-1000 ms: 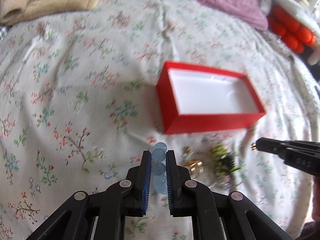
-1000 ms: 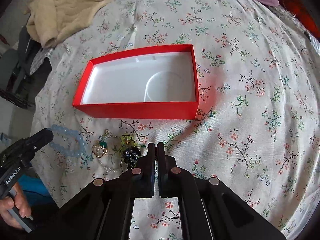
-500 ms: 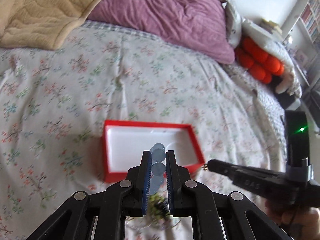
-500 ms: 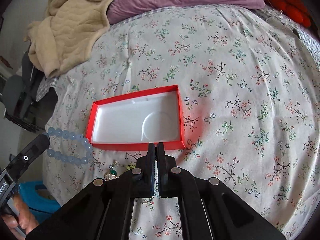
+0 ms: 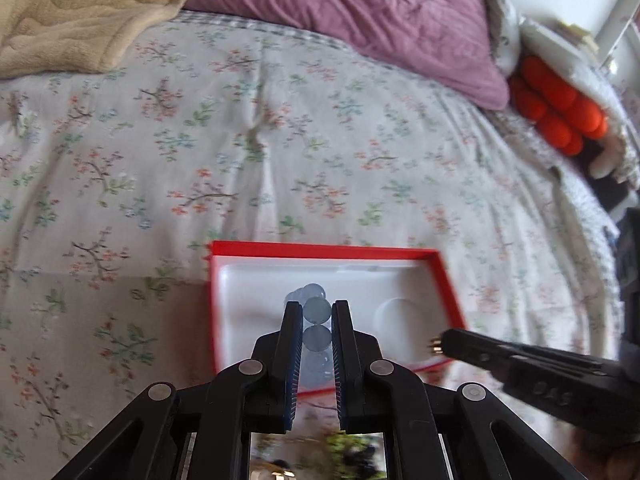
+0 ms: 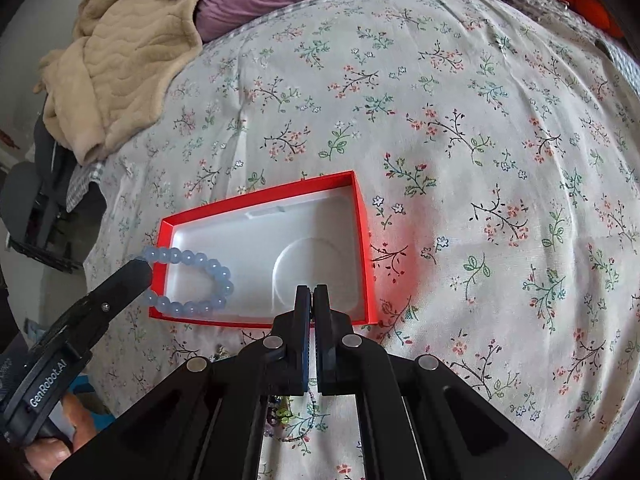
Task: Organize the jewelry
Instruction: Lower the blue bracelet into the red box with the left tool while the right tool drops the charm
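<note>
The left gripper (image 5: 316,314) is clamped on a pale blue bead bracelet (image 6: 191,280), and its jaws stand only as wide as one bead. In the right wrist view the loop of beads hangs from the gripper tip over the left end of the red box (image 6: 362,240), which lies open on the flowered bedsheet (image 6: 480,140) toward the near edge of the bed. Whether the lowest beads touch the white lining of the box I cannot tell. In the left wrist view only a few beads show between the fingers, and the rest of the loop is hidden behind them. The right gripper (image 6: 312,294) has its jaws pressed together, and I see nothing between them; its tip stands over the near wall of the box. More jewelry (image 6: 285,412) lies on the sheet close to the near edge of the bed, but the gripper bodies cover most of it, so only green beads and a thin chain can be made out. At the lower left a part of a hand (image 6: 60,436) on the left gripper's handle is cut off by the picture edge. A beige blanket (image 6: 120,60) and a purple pillow (image 5: 360,20) lie at the far edge of the bed.
</note>
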Available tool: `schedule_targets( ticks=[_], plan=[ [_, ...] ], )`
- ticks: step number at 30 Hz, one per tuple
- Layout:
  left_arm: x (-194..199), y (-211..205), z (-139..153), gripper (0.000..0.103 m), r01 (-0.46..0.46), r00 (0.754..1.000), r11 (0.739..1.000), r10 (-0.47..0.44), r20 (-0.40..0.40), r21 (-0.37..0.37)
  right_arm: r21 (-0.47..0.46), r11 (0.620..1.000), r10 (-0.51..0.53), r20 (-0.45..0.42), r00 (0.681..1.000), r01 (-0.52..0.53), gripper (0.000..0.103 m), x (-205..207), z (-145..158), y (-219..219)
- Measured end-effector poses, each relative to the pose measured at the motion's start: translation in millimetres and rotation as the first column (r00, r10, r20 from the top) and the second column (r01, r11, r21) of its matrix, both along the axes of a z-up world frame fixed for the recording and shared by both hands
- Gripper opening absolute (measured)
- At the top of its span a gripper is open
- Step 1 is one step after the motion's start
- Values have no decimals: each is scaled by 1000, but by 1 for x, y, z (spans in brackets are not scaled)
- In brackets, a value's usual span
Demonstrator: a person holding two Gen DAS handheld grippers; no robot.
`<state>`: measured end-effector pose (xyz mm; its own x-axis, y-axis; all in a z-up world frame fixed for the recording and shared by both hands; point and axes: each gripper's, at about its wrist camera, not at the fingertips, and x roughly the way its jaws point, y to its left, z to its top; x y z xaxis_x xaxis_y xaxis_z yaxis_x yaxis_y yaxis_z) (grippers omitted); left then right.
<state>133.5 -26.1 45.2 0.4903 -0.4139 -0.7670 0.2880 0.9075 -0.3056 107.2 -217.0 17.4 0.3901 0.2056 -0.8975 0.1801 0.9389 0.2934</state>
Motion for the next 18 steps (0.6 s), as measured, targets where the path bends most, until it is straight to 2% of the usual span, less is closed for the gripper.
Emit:
schedule_targets(
  ticks=[9, 13, 15, 16, 17, 18],
  plan=[
    [6, -1, -16, 10, 10, 1000, 996, -11, 9, 86, 2, 1000, 1, -18, 1000, -1, 2, 10, -12, 6],
    [1, -4, -10, 10, 26, 999, 994, -28, 25, 107, -7, 1000, 18, -12, 1000, -18, 5, 10, -7, 8],
    [-2, -5, -6, 18, 30, 999, 993, -34, 33, 111, -6, 1000, 28, -5, 1000, -28, 7, 8, -2, 8],
    [-3, -4, -3, 27, 31, 999, 993, -35, 34, 114, -12, 999, 31, -1, 1000, -31, 8, 7, 1, 8],
    [-5, -3, -1, 36, 29, 999, 993, -33, 30, 118, -20, 999, 32, 2, 999, -32, 14, 5, 3, 8],
    [-7, -2, 0, 38, 26, 999, 992, -29, 27, 120, -25, 999, 33, 6, 999, -32, 21, 3, 6, 7]
  ],
)
